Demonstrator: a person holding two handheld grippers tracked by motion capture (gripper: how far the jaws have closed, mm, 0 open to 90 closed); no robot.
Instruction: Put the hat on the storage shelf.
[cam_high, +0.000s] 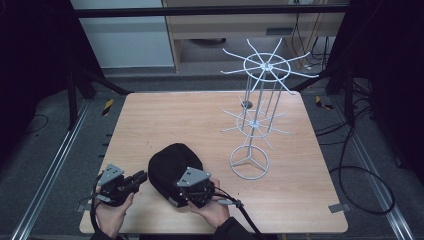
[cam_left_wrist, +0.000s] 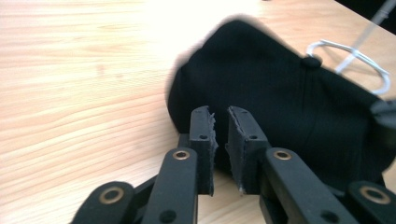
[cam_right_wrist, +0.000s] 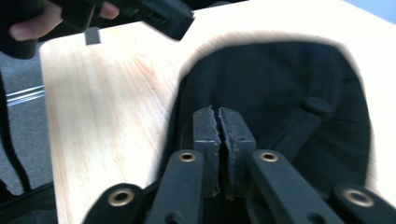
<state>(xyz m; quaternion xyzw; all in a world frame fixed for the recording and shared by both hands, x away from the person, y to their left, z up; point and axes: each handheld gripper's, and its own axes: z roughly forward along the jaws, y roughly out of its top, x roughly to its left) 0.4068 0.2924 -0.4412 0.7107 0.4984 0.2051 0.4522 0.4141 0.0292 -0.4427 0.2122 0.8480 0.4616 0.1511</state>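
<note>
Toward six o'clock on the table (cam_high: 150, 115), a black cap (cam_high: 172, 162) lies unhung, with the white wire rack (cam_high: 255, 125) at its two o'clock. It looks soft, domed, button-topped. Both the right gripper (cam_right_wrist: 219, 122) and the left gripper (cam_left_wrist: 220, 120) are nearly closed, gripping nothing.

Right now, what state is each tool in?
Left tool: nearly shut, a narrow gap, holding nothing; black cap just beyond its tips.
Right tool: shut, empty, over the cap.
</note>
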